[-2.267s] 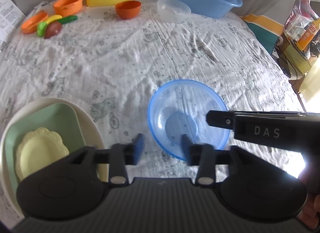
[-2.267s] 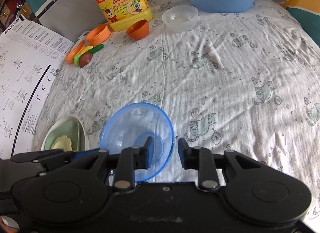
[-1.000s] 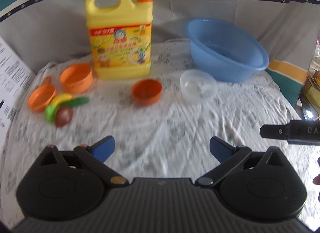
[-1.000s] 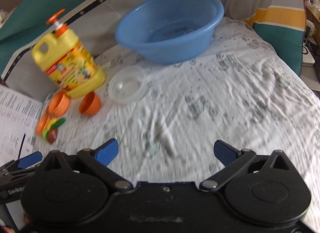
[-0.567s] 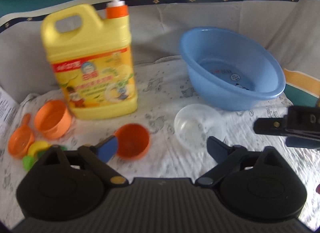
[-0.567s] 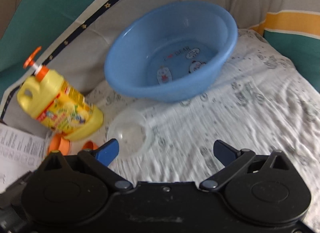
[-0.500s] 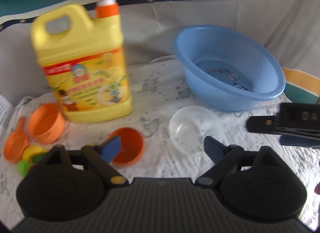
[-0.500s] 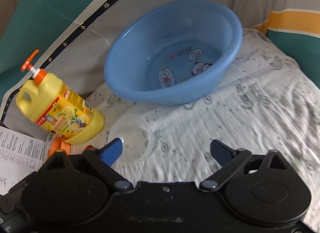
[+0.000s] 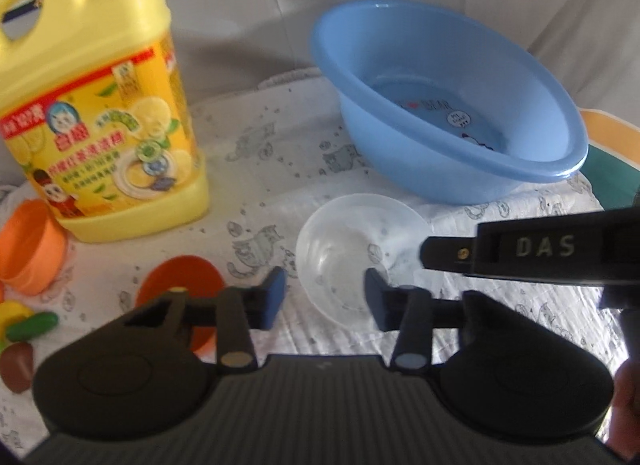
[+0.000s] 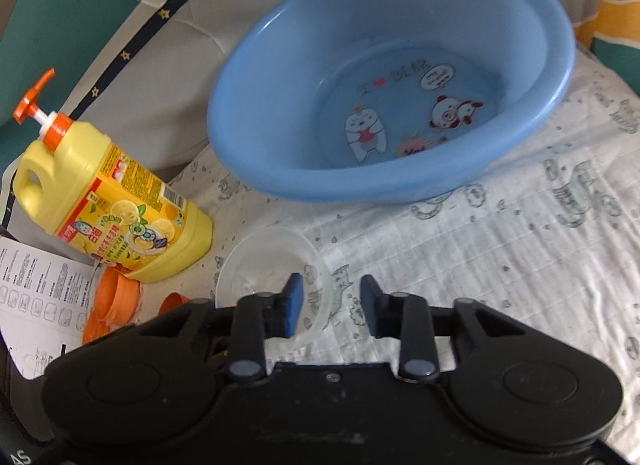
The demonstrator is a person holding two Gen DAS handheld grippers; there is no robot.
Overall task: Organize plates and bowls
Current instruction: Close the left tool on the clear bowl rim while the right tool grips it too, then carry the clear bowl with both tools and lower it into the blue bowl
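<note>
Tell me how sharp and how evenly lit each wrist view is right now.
Left wrist view: soft all over; the detergent bottle label smears, and the cloth at lower right blows out white. Right wrist view: crisper; the blue basin cartoons read clearly, with some glare on the cloth at right. Both bend straight edges at the rim, fisheye style.

You now have both grippers away from the blue bowl and up at the clear bowl (image 9: 352, 253), left gripper (image 9: 324, 297) and right gripper (image 10: 330, 305) jaws narrower.
</note>
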